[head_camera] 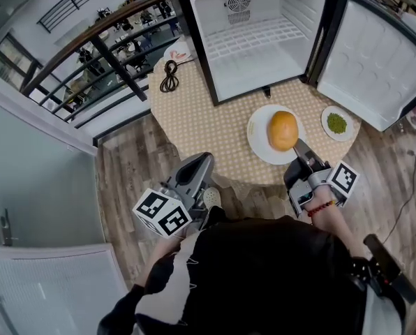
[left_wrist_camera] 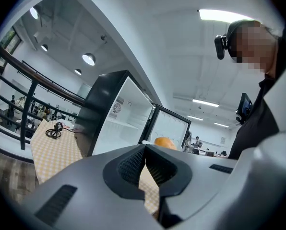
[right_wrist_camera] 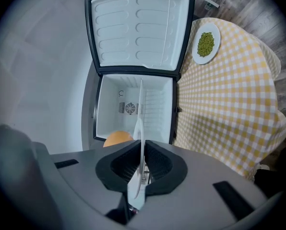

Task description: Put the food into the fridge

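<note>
An orange bun (head_camera: pixel 283 130) lies on a white plate (head_camera: pixel 259 144) on the round checked table (head_camera: pixel 194 117), in front of the open fridge (head_camera: pixel 257 54). My right gripper (head_camera: pixel 299 148) is shut on the plate's near rim. In the right gripper view the plate (right_wrist_camera: pixel 141 109) runs edge-on between the pads of the right gripper (right_wrist_camera: pixel 142 145), with the bun (right_wrist_camera: pixel 118 138) to its left. My left gripper (head_camera: pixel 202 160) hovers at the table's near left edge, shut and empty. In its own view the left gripper (left_wrist_camera: pixel 145 150) points towards the fridge (left_wrist_camera: pixel 124 119).
A small plate of green peas (head_camera: pixel 337 123) sits right of the bun, near the open fridge door (head_camera: pixel 375 54). A coiled black cable (head_camera: pixel 169 75) and another small dish (head_camera: pixel 180 51) lie left of the fridge. A railing (head_camera: pixel 89 40) runs behind the table.
</note>
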